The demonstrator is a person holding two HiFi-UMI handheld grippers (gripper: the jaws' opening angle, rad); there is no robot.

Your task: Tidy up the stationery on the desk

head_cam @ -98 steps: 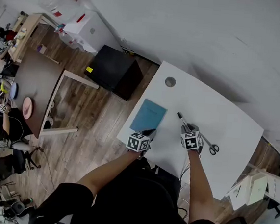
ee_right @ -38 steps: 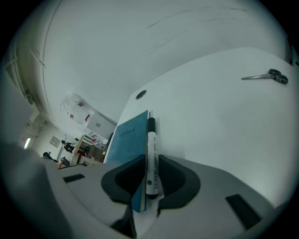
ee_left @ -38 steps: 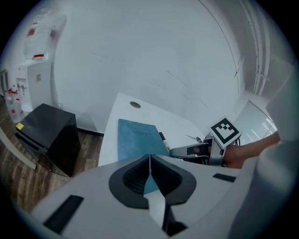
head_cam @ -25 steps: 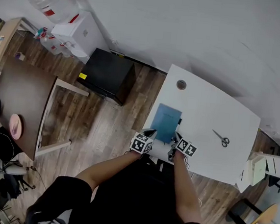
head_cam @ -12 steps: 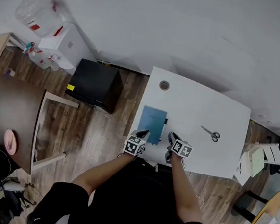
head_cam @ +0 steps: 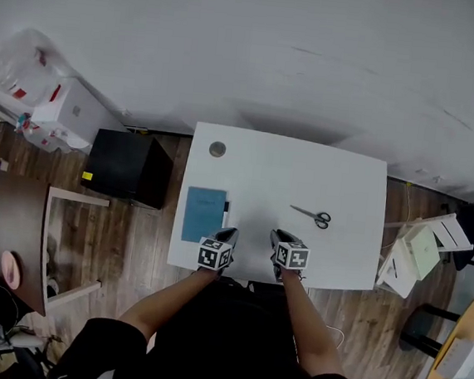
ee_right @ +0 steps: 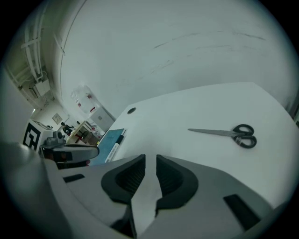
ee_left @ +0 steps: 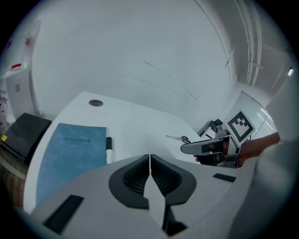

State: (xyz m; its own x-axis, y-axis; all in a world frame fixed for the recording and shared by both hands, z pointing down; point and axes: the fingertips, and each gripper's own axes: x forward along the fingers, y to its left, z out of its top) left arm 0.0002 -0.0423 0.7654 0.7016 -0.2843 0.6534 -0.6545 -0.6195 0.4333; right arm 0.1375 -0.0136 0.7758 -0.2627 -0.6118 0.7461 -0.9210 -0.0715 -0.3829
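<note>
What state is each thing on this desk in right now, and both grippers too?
notebook: closed, flat on the desk.
marker: lying beside the notebook's right edge, cap seemingly on.
scissors: blades closed, lying flat, apart from the rest.
left gripper: fingers shut, nothing between them.
right gripper: fingers slightly apart, nothing between them.

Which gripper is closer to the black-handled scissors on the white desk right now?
Right. The right gripper is just left of the black-handled metal scissors; the left gripper is farther left, beside the blue notebook.
</note>
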